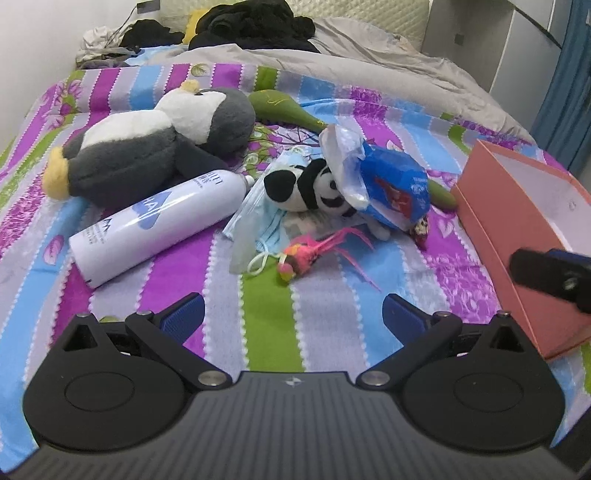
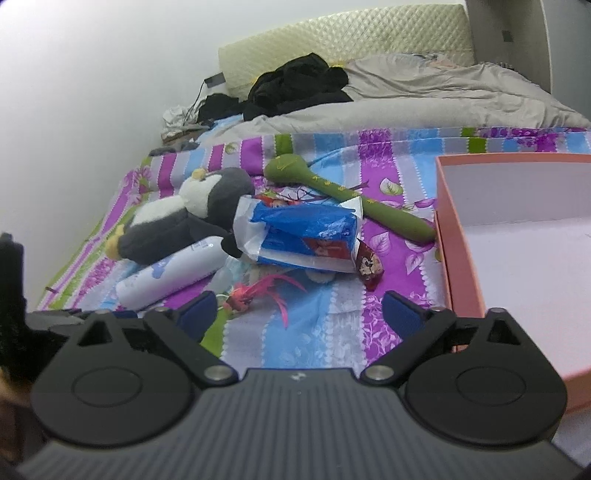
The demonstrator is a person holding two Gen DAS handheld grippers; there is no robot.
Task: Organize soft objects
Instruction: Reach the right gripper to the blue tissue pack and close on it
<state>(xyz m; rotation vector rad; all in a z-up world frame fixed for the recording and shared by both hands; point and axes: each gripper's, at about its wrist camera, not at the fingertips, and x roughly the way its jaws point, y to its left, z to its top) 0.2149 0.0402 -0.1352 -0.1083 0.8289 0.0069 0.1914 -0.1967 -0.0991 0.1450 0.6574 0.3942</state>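
A grey and white plush penguin [image 1: 147, 147] [image 2: 177, 218] lies on the striped bedspread [image 1: 280, 332]. Beside it are a small panda plush [image 1: 314, 184], partly under a blue and white plastic bag [image 1: 391, 184] [image 2: 303, 232], a green soft stick toy [image 1: 280, 107] [image 2: 332, 188], a pink feather toy [image 1: 306, 254] [image 2: 258, 291] and a blue face mask [image 1: 266, 218]. A white bottle [image 1: 159, 221] [image 2: 173, 273] lies near the penguin. My left gripper [image 1: 291, 314] is open over bare bedspread, short of the feather toy. My right gripper [image 2: 299, 314] is open, with nothing between its fingers.
An open pink box [image 1: 517, 236] [image 2: 461, 258] sits at the right, white inside. A grey duvet [image 1: 369, 55] and dark clothes [image 1: 251, 26] cover the far end by the headboard. A wall runs along the left. A small red wrapper [image 2: 369, 266] lies near the bag.
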